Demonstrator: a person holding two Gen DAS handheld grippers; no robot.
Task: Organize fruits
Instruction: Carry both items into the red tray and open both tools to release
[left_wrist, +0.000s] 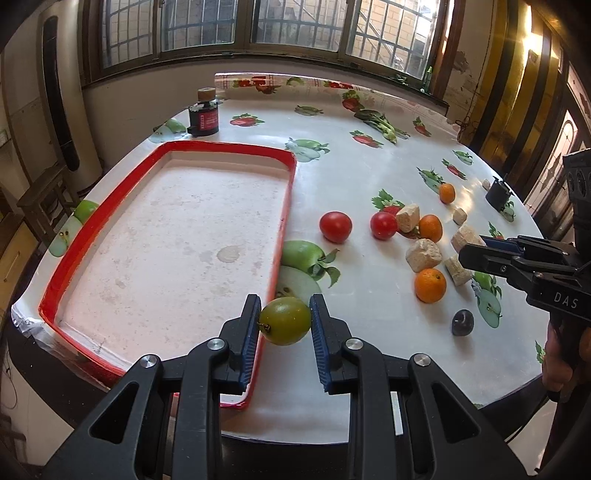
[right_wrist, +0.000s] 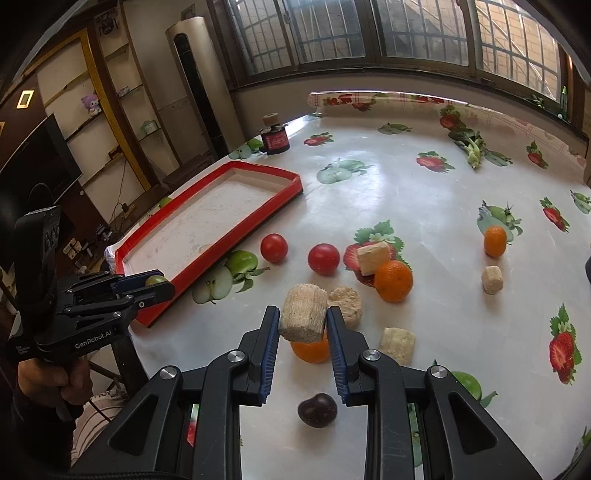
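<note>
The left tool (left_wrist: 284, 321) is clenched on a green grape (left_wrist: 285, 320), its blue pads pressing the fruit from both sides. The grape hangs above the near right rim of the red-edged tray (left_wrist: 168, 147), which lies on the left part of the worktop (left_wrist: 369, 173) and holds nothing inside. From the right wrist view, the same tool (right_wrist: 157, 284) shows beside the tray's near corner, with the grape (right_wrist: 155, 280) peeking out between the fingers and a hand (right_wrist: 55, 380) gripping the handle below.

The right tool (right_wrist: 301, 325) is grasping a pale, rough block (right_wrist: 303, 313), lifted clear of the worktop, with an orange (right_wrist: 310, 350) lying on the cloth right behind and below it. A dark plum (right_wrist: 317, 410) sits close to the camera between the tool's arms.

Spread over the fruit-printed cloth to the right of the tray are two red tomatoes (right_wrist: 274, 248) (right_wrist: 324, 259), another orange (right_wrist: 393, 281) touching a pale block (right_wrist: 373, 257), and a third orange (right_wrist: 495, 240) farther off to the right. More pale blocks (right_wrist: 345, 305) (right_wrist: 398, 345) (right_wrist: 492, 279) lie among them. A small dark jar (right_wrist: 274, 136) with a cork top stands at the far edge beyond the tray, and a bunch of leafy greens (right_wrist: 471, 146) lies near the far right edge.
</note>
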